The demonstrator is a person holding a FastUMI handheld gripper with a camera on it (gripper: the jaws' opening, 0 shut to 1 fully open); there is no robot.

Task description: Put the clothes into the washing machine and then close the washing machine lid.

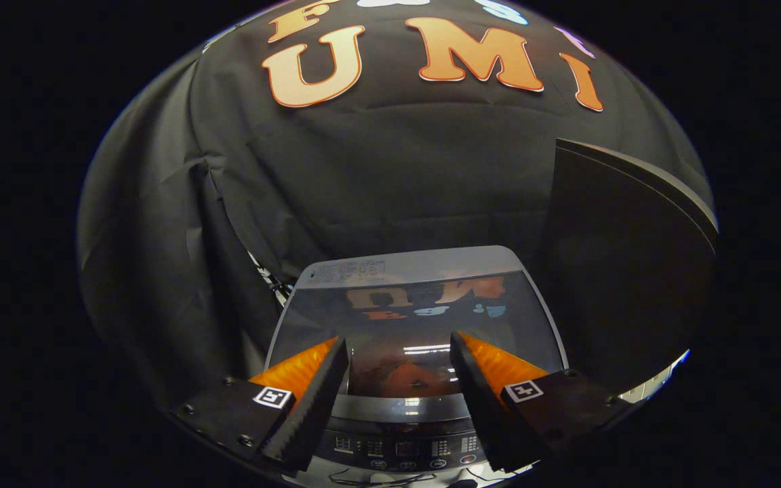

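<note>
The washing machine (417, 264) stands below and just ahead of my fingers, seen from above. Its dark glass lid (417, 318) lies flat and shut over the tub, mirroring the booth wall. The control panel (404, 447) with its buttons sits at the near edge, between my fingers. My gripper (398, 349) hovers above the lid with its fingers apart and nothing between them. I see no clothes.
A tall dark panel (628, 257) stands right of the machine, close to my right finger. Black cloth hangs behind and to the left of the machine. A cable lies at the near edge under the control panel.
</note>
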